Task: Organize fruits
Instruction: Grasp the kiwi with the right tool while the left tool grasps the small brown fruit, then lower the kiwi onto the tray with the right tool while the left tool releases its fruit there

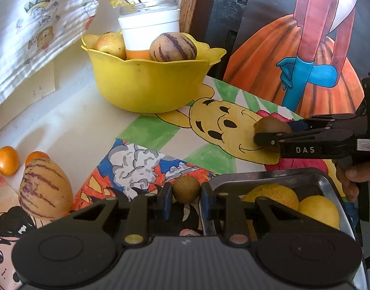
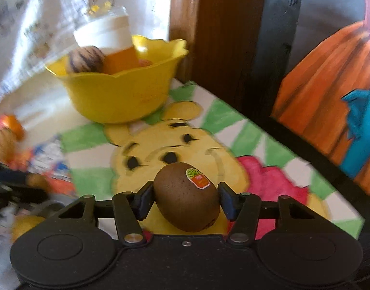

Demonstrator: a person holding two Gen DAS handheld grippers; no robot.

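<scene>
My left gripper (image 1: 186, 199) is shut on a small round brown fruit (image 1: 186, 189), held above the table beside a metal tray (image 1: 329, 181) with yellow fruits (image 1: 318, 211). My right gripper (image 2: 185, 199) is shut on a brown kiwi (image 2: 187, 198) with a sticker, above the bear picture; it also shows in the left wrist view (image 1: 257, 133) with the kiwi (image 1: 273, 124). A yellow bowl (image 1: 146, 82) at the back holds a striped melon (image 1: 172, 47), an apple (image 1: 111, 44) and a white-and-orange cup (image 1: 148, 31).
A striped melon (image 1: 45, 191) and two oranges (image 1: 6, 160) lie at the table's left. Painted cartoon sheets (image 1: 218, 125) cover the table. A patterned cloth (image 1: 28, 24) hangs at the back left. A large painting (image 1: 305, 48) stands behind on the right.
</scene>
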